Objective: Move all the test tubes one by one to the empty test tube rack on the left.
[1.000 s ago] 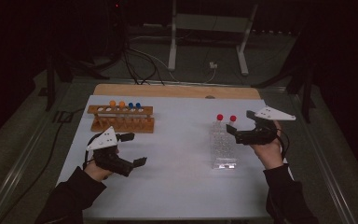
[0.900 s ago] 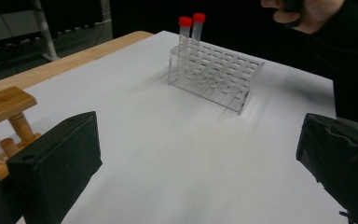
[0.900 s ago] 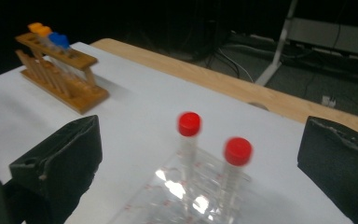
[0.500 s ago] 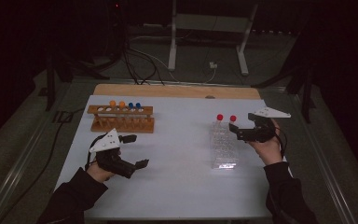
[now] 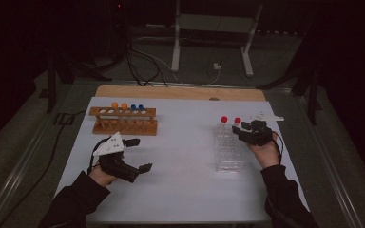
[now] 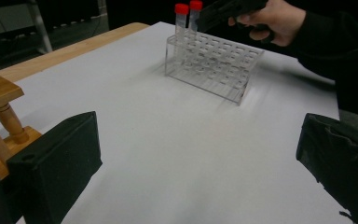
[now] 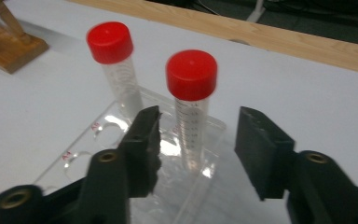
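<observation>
A clear plastic rack (image 5: 229,151) stands right of centre with two red-capped tubes (image 5: 224,119) upright at its far end. My right gripper (image 5: 241,128) is at that end, open. In the right gripper view its jaws stand either side of the nearer red-capped tube (image 7: 192,100) without touching it, and the second tube (image 7: 114,60) is behind and to the left. My left gripper (image 5: 140,154) rests open at the front left of the white mat, with nothing between its fingers (image 6: 56,163). From there I see the clear rack (image 6: 214,60) and the right gripper (image 6: 223,8) far off.
A wooden tube rack (image 5: 123,121) holding orange-capped and blue-capped tubes stands at the back left, and its end (image 6: 0,121) is close to my left gripper. A wooden board (image 5: 180,92) runs along the mat's far edge. Cables and a metal stand lie beyond the table.
My right gripper has edged left toward the red-capped tubes and now brackets the nearer one. The left gripper has barely shifted.
</observation>
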A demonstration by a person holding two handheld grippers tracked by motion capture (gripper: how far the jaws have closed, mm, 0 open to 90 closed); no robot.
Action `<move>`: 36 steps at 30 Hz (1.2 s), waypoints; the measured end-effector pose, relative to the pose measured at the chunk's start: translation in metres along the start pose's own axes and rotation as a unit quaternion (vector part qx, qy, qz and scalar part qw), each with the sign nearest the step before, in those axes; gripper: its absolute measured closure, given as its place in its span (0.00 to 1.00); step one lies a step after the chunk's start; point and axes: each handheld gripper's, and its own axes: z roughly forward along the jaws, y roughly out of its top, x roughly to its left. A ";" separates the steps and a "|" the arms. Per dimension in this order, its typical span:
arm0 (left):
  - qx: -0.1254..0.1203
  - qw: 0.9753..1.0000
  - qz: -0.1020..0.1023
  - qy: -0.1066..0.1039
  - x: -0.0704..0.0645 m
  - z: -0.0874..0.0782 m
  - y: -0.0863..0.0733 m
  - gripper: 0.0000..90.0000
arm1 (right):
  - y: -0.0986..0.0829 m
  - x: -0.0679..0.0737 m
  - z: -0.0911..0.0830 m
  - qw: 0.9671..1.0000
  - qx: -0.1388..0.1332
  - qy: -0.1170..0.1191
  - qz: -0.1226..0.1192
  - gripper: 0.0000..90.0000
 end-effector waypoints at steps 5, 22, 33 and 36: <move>-0.001 1.000 -0.002 -0.002 0.000 0.000 0.000 0.01 | 0.000 0.003 0.003 1.000 0.005 -0.004 -0.007 0.71; 0.005 1.000 -0.004 -0.005 0.000 0.001 0.000 0.01 | 0.010 0.007 -0.006 1.000 -0.007 -0.017 -0.020 0.83; 0.007 1.000 -0.003 -0.010 -0.001 0.001 0.002 0.01 | 0.032 0.017 -0.038 0.998 -0.041 -0.018 -0.041 0.83; 0.007 1.000 -0.004 -0.011 -0.002 0.001 0.003 0.01 | 0.036 0.023 -0.046 0.998 -0.049 -0.012 -0.048 0.83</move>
